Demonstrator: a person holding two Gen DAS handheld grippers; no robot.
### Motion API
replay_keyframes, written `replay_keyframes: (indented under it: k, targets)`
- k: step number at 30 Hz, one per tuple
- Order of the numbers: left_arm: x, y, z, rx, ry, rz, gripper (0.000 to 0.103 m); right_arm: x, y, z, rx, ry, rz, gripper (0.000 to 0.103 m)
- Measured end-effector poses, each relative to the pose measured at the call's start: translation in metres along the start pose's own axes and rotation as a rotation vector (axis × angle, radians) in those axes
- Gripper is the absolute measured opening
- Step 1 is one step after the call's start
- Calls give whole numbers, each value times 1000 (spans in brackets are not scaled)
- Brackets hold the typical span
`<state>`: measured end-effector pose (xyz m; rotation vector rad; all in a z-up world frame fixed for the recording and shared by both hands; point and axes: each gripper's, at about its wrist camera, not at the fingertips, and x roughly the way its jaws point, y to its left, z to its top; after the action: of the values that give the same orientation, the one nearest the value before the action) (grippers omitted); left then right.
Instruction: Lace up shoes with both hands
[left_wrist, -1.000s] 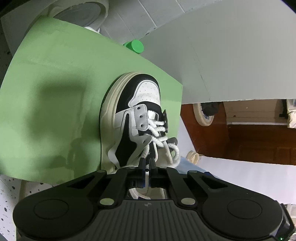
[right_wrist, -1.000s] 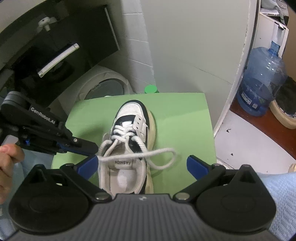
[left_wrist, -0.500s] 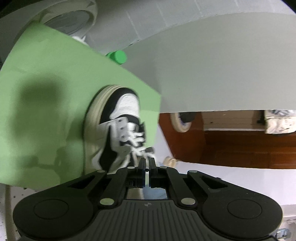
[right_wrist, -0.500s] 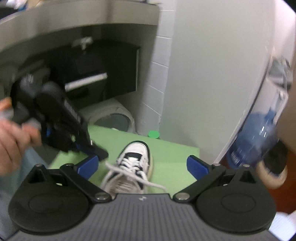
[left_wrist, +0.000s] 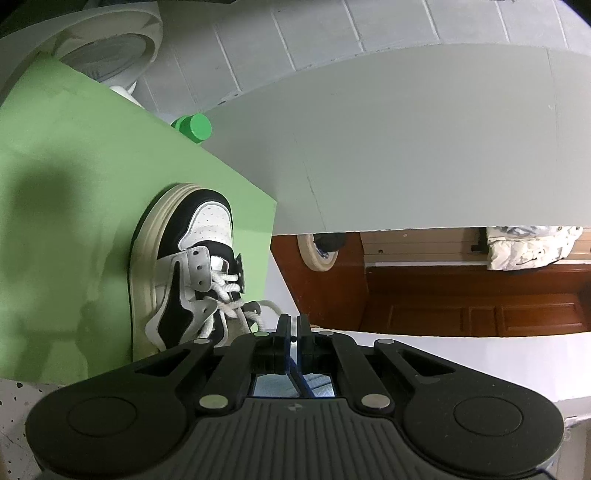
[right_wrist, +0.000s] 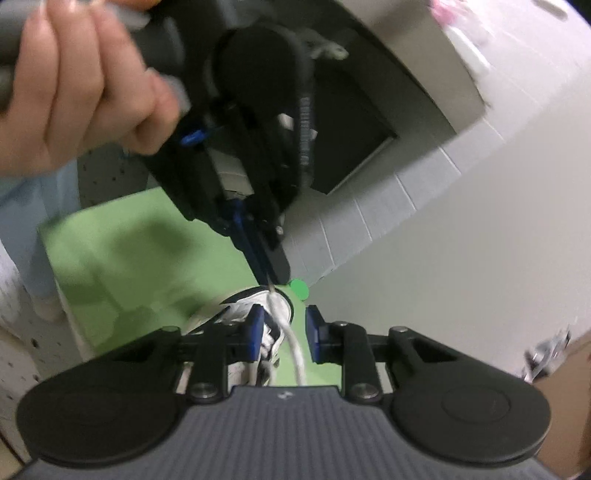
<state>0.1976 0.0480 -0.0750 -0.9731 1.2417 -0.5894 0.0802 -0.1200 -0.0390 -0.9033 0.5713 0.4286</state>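
Clearly a low-top sneaker (left_wrist: 184, 269), black and white with a thick cream sole, lies on a green mat (left_wrist: 66, 206), its toe toward a small green cap (left_wrist: 194, 127) past the mat's far edge. Thick white laces (left_wrist: 225, 291) cross the upper eyelets loosely. One white lace end (right_wrist: 290, 332) runs up from the shoe to the left hand-held gripper (right_wrist: 269, 282), whose jaws are pressed together on it; a hand (right_wrist: 74, 92) holds that tool at upper left. The right hand-held gripper (right_wrist: 282, 332) has just been closing: its blue pads (right_wrist: 256, 332) stand partly apart with the lace passing between them, seemingly untouched. No containers with contents can be made out.
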Motion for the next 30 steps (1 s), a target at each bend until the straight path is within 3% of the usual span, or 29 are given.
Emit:
replay_keyframes:
  k: [6, 19, 25, 30]
  targets:
    - [0, 1, 2, 5, 6, -10, 3, 14, 2, 5, -27, 13, 15, 5]
    - [5, 4, 1, 9, 22, 10, 3, 19, 4, -4, 10, 29, 26, 5]
    - [-1, 3, 3, 20, -22, 43, 3, 25, -6, -21, 224, 139, 114, 5]
    - [6, 5, 2, 18, -3, 77, 3, 39, -4, -32, 331, 207, 173, 5]
